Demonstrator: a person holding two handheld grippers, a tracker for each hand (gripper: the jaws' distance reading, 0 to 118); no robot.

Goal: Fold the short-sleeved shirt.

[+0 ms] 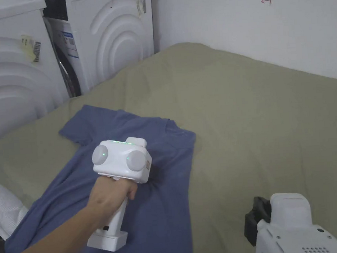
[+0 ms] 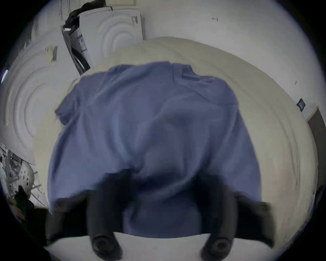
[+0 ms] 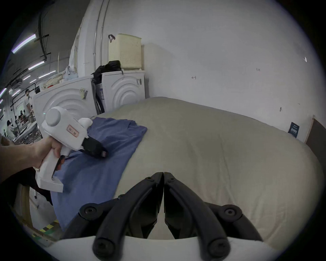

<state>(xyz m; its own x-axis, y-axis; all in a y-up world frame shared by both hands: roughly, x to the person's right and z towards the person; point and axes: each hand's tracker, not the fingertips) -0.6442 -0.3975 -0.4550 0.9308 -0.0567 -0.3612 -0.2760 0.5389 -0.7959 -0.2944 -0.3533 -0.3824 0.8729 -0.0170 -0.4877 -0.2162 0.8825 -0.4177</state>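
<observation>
**Blue shirt on bed, left gripper on it**

Two washers (image 1: 13, 81) at 10 o'clock in head view, by the wall. Blue shirt (image 1: 163, 212) lies on the olive bed cover (image 1: 265, 125) toward 7 o'clock, right side folded in, hem hanging off the near edge. Left hand (image 1: 109, 194) holds left gripper (image 3: 104, 154) w/ tip down on shirt's middle; jaws blurred, can't tell if spread or pinching. Right gripper (image 3: 163, 174) at 5 o'clock over bare cover, jaws pressed together, nothing btwn them.

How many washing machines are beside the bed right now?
2. One washing machine stands at the near left of the bed; the other washing machine stands behind it, against the wall corner.
</observation>
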